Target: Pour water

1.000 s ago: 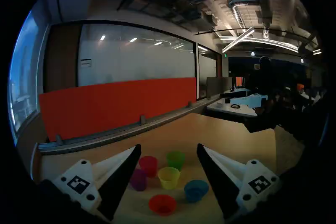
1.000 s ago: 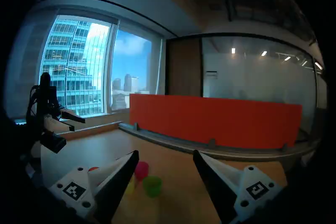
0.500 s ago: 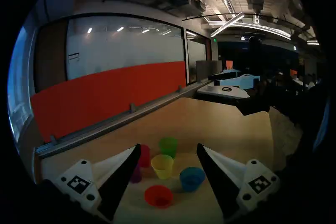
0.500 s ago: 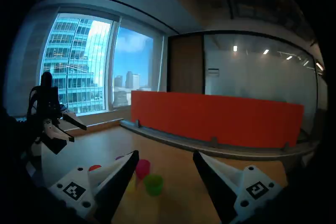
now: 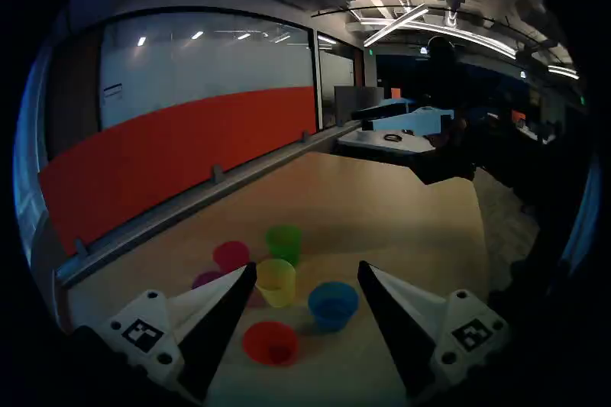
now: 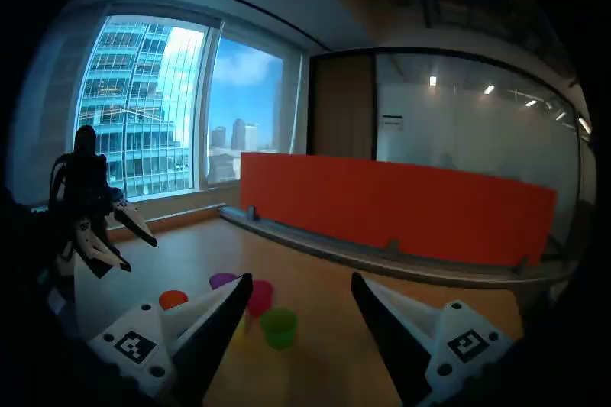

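Cups: six small plastic ones stand clustered on the desk (image 5: 397,201), nearer its edge along the orange partition (image 5: 176,140) than the opposite edge. The red cup (image 5: 270,342) is closest to your left gripper (image 5: 305,265), with the blue cup (image 5: 333,305) just beside it. The yellow cup (image 5: 276,282) is behind, then the green cup (image 5: 283,243) and pink cup (image 5: 231,256). The purple cup (image 5: 205,279) is partly hidden by a finger.

Left gripper: jaws wide, nothing between them, held short of the cluster.

Right gripper (image 6: 300,277): jaws wide, empty, aimed at the same cups from another side.

Water: cannot tell which cup holds any.

Judgement: these cups look thin-walled, light and smooth, so they would be easy to tip, squash or let slip. Take your source cup across its side wall at about mid-height, below the rim. Squeeze mildly and keep it upright until it is over the target.
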Motion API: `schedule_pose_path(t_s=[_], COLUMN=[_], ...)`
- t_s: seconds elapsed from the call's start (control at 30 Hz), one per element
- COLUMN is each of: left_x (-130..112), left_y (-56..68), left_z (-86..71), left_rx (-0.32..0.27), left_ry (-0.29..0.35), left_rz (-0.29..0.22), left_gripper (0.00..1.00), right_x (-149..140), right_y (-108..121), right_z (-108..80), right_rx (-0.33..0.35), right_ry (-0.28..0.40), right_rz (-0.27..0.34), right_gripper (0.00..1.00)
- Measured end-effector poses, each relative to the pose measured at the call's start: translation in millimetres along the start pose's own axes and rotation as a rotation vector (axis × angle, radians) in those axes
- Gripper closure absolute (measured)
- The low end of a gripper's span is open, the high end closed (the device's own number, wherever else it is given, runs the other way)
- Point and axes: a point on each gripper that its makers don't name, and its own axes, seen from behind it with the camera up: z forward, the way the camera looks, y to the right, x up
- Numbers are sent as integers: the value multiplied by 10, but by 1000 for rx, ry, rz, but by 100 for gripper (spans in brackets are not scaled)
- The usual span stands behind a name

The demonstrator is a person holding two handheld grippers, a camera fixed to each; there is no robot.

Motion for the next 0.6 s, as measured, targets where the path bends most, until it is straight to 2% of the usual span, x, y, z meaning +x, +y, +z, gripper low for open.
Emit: schedule_pose_path(t_s=[0.3, 0.6], left_x=[-229, -433], left_y=[51, 106], left_z=[147, 274], left_rx=[-28, -44], left_ry=[-50, -94], left_rz=[12, 30], left_gripper=[1, 1], right_x=[-165, -338], right_y=[-35, 3], right_z=[88, 180], right_rx=[17, 24], right_ry=[-51, -78], right_rz=[-19, -13], right_gripper=[0, 0])
